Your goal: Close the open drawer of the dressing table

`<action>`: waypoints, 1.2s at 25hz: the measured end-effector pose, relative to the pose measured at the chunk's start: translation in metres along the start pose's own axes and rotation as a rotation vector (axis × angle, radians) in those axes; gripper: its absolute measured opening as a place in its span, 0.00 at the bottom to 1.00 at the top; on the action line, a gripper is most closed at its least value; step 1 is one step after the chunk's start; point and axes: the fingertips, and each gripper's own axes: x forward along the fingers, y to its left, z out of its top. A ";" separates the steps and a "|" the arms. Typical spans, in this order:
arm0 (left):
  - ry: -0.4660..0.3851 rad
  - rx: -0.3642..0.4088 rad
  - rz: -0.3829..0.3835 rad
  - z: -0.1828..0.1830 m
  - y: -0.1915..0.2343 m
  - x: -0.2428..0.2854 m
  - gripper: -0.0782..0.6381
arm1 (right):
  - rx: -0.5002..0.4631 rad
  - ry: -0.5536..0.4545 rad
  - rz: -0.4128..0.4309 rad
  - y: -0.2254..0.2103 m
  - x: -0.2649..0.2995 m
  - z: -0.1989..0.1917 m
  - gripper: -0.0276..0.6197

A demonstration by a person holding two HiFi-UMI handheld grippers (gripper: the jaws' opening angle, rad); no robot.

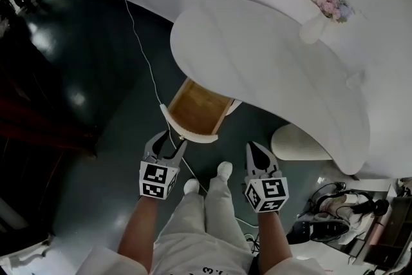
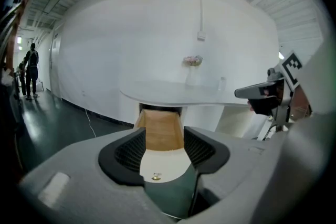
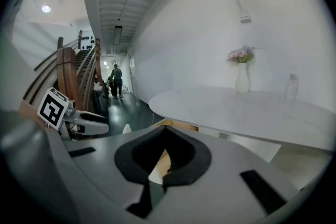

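Note:
The white dressing table [image 1: 270, 67] has one drawer [image 1: 196, 106] pulled out, its wooden inside showing. My left gripper [image 1: 171, 140] is open just in front of the drawer's white front panel [image 1: 193, 134]. In the left gripper view the left gripper [image 2: 164, 147] frames that panel [image 2: 163, 162] and its small brass knob [image 2: 156, 177], with nothing held. My right gripper [image 1: 259, 152] hangs to the right of the drawer, jaws together and empty. In the right gripper view the right gripper [image 3: 164, 157] shows only a thin slit, with the drawer [image 3: 164, 161] behind it.
A white vase of flowers [image 1: 318, 16] stands on the tabletop. A pale stool [image 1: 299, 142] sits under the table's right side. A white cable [image 1: 145, 55] runs over the dark floor to the drawer. My shoes [image 1: 224, 169] are below. Cluttered gear [image 1: 341, 209] lies bottom right.

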 end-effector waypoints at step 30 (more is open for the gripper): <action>0.341 0.005 -0.013 -0.187 0.023 0.106 0.33 | 0.057 0.137 0.020 -0.016 0.085 -0.127 0.04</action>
